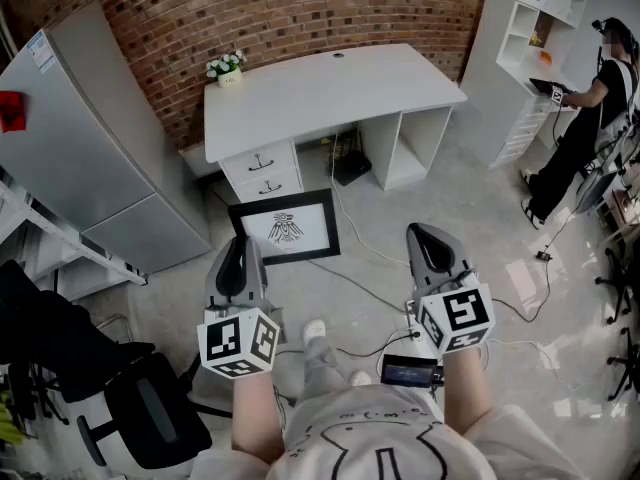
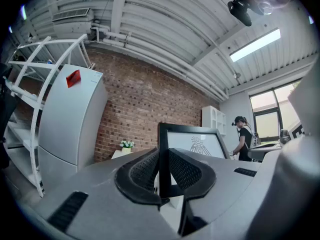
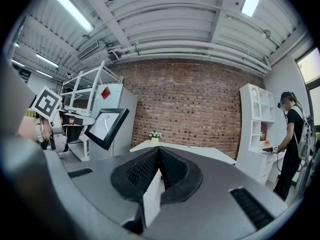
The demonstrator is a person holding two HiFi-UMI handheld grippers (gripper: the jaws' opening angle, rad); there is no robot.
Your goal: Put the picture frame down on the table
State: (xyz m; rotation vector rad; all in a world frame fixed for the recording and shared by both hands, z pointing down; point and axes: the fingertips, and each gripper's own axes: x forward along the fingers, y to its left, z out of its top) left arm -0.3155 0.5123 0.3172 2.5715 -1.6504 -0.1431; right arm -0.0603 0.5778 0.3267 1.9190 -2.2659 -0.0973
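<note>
Now | I see the desk (image 1: 330, 88) by the brick wall (image 1: 250, 8) | left claw (image 1: 238, 243) clamped on the picture frame (image 1: 288, 228), held over the floor (image 1: 450, 198), well apart from the desk | right claw (image 1: 425, 236) closed, empty | frame's near corner hidden by the claw

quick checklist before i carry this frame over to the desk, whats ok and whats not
1. Grip: left gripper jaws shut on the picture frame edge: ok.
2. Right gripper: jaws together, nothing between them, free to steady: ok.
3. Frame over the white desk: not ok, it hangs short of it, above the floor.
4. Landing space: desk top bare except a flower pot at its back left corner: ok.
5. Path: cables cross the floor ahead: not ok.
6. Frame's back stand: cannot tell.
</note>
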